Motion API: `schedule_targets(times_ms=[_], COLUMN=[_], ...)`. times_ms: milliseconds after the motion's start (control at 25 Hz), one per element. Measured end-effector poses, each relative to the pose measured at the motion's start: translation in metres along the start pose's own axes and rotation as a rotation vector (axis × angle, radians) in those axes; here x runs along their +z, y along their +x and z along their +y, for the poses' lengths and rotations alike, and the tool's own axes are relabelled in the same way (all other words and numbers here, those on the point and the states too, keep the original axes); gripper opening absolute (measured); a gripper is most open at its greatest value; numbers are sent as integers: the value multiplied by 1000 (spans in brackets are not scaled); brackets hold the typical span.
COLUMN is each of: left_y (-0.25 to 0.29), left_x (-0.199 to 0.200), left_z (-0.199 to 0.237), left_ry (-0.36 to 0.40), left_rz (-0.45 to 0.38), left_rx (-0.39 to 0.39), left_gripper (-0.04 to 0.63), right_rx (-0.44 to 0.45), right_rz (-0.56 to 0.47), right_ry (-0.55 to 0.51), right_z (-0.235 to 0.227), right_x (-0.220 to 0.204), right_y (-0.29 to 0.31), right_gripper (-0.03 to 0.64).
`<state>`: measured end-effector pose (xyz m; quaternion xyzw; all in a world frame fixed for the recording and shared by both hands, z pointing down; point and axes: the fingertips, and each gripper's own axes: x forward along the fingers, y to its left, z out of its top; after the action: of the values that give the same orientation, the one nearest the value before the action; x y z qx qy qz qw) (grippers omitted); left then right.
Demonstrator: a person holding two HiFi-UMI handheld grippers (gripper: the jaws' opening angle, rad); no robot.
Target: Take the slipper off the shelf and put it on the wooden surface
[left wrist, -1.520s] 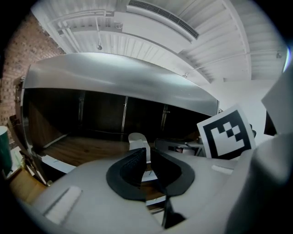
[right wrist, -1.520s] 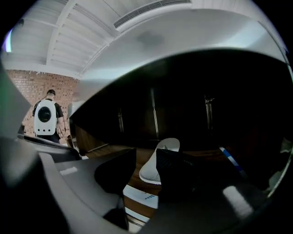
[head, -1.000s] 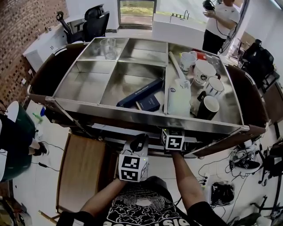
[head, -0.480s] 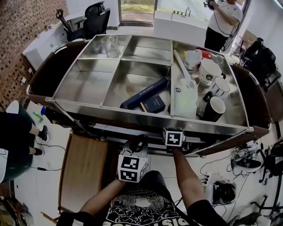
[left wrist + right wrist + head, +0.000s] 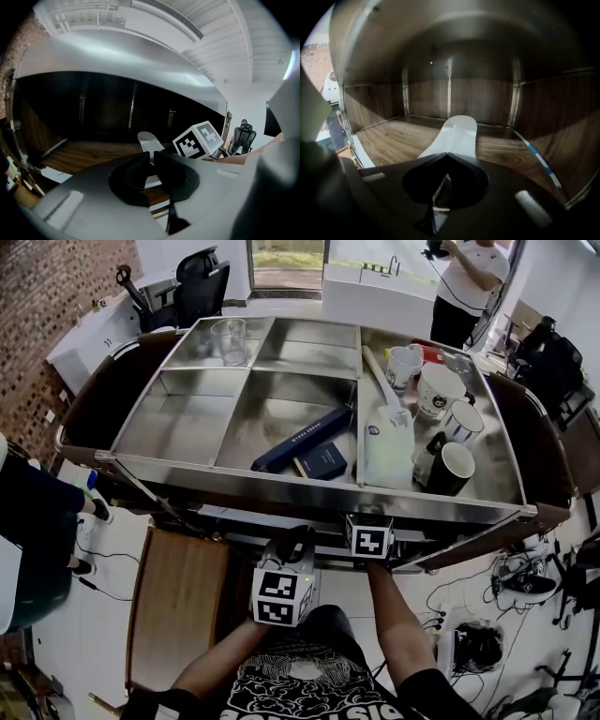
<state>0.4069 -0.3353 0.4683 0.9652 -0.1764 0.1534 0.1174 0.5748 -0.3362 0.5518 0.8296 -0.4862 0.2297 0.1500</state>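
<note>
Both forearms reach far; the right gripper [image 5: 447, 155], jaws just closing, pinches the slipper [image 5: 458, 133]; the left gripper [image 5: 151, 158] hovers, jaws barely apart.

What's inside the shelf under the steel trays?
A white slipper on the shelf's wooden floor. The right gripper, whose jaws have just been closing on the slipper, hides its near end.

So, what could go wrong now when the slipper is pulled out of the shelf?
The right gripper has just been closing its jaws on only the near end of the slipper, so it may slip free when pulled. The left gripper hangs close beside it; the two could bump.
</note>
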Motion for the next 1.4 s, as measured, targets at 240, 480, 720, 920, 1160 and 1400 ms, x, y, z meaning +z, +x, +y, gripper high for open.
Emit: schedule_targets(times_ms=[240, 480, 720, 920, 1160, 1400], left_y=[-2, -9, -19, -29, -51, -85], left_x=[-4, -4, -9, -19, -32, -41], left_z=[-8, -21, -44, -61, -71, -77], left_ry=[-18, -39, -57, -70, -68, -84], left_rz=[-5, -24, -38, -42, -43, -51], left_rx=[14, 65, 111, 151, 220, 302], left_gripper=[32, 32, 32, 32, 27, 6], right_rx=[17, 59, 121, 167, 234, 305], right_rz=[-37, -69, -79, -82, -92, -105], right_ry=[-12, -31, -48, -79, -96, -117], right_z=[8, 14, 20, 24, 39, 57], right_x=[3, 4, -1, -12, -27, -37], right_y=[-29, -57, -91, -113, -137, -168], right_gripper=[8, 8, 8, 8, 8, 8])
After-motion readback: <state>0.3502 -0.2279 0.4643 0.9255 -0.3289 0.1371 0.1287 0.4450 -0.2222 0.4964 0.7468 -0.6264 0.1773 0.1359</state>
